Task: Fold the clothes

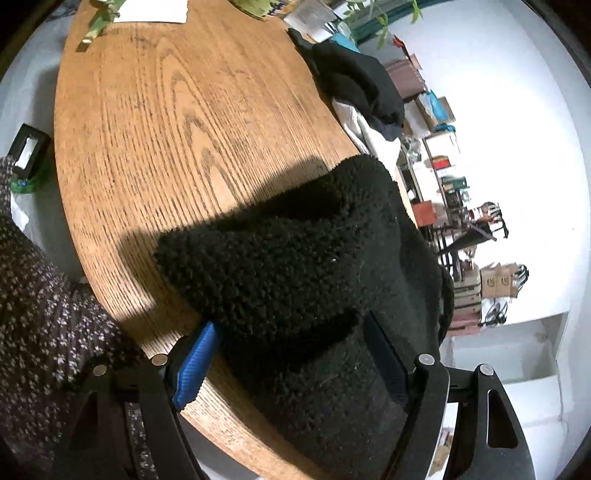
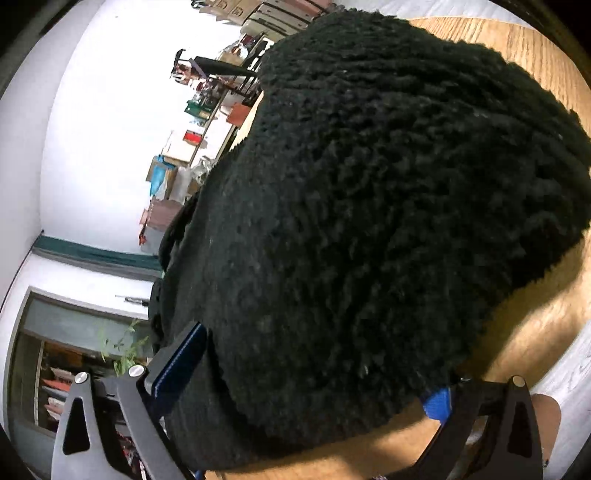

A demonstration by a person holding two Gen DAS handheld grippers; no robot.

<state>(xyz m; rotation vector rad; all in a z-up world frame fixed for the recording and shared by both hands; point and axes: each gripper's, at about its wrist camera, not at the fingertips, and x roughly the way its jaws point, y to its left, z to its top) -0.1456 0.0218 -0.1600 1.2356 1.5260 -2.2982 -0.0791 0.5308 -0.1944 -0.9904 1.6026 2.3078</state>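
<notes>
Wood table [image 1: 177, 147] carries a black fleece garment [image 1: 295, 266], bunched and lifted at the near edge, so the fold isn't finished; stage unclear. A dark clothes pile [image 1: 358, 81] sits at the far edge. Left tongs [image 1: 295, 369] and right tongs [image 2: 306, 376] each straddle fleece, jaws wide; can't tell if they pinch.

Left claw [image 1: 295, 369] and right claw [image 2: 306, 387] each stand wide apart around black fabric.

Round oak-grain bench [image 1: 177, 122] bearing a black fleece garment [image 1: 295, 266] near, dark clothes pile [image 1: 354, 81] at far right edge, white paper [image 1: 151, 11] far.
</notes>
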